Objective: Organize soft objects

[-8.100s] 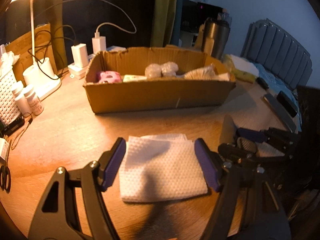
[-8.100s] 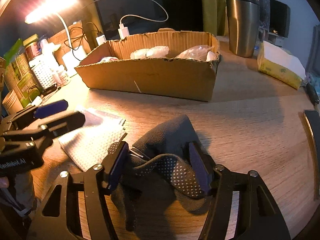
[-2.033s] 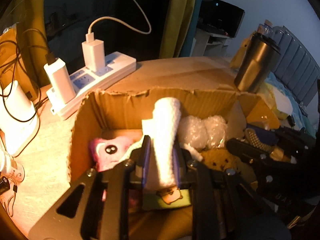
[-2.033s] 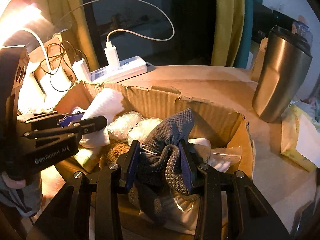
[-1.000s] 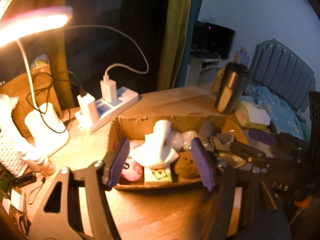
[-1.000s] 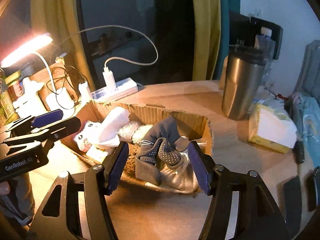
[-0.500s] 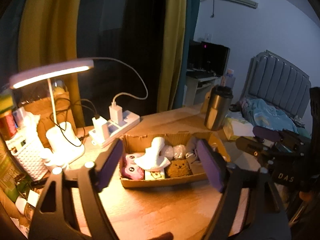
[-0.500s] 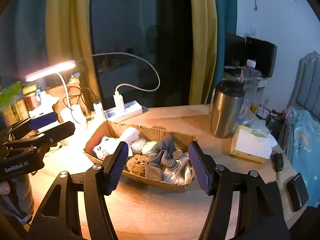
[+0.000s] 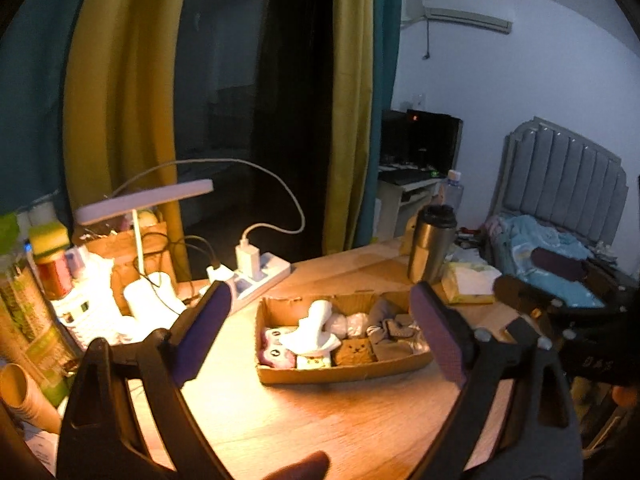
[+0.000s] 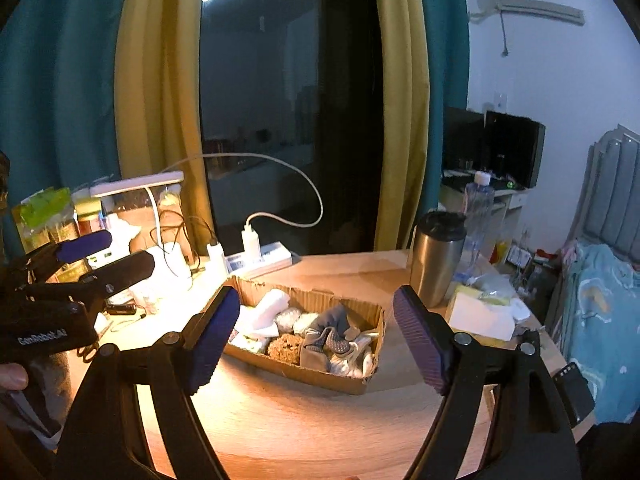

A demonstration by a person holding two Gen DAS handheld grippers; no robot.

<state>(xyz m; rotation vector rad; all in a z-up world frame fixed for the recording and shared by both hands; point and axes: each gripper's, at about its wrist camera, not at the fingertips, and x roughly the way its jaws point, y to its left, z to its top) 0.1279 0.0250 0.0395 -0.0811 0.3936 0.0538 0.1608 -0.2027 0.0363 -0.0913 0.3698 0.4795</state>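
Note:
A shallow cardboard box [image 9: 340, 374] [image 10: 320, 376] stands on the round wooden table. Inside lie a white cloth [image 9: 316, 328] [image 10: 266, 308], a grey dotted sock [image 9: 390, 328] [image 10: 324, 334], a pink plush [image 9: 274, 350], a brown plush [image 9: 358, 351] [image 10: 285, 345] and bubble-wrap balls [image 9: 346, 324]. My left gripper [image 9: 322, 326] hangs high and back from the box, jaws opening, nothing between them. My right gripper [image 10: 316, 334] is likewise raised, jaws opening and empty. Each gripper shows at the edge of the other's view.
A lit desk lamp [image 9: 144, 200], a power strip with chargers [image 9: 256, 270], and bottles and packets crowd the table's left. A steel tumbler [image 9: 432, 242] [image 10: 436, 264] and a tissue pack [image 9: 468, 282] stand right of the box. A bed [image 9: 560, 256] lies beyond.
Both grippers rose and pulled back from the box, which now looks smaller and farther. Their jaws have spread wider. The cloth and sock stay in the box.

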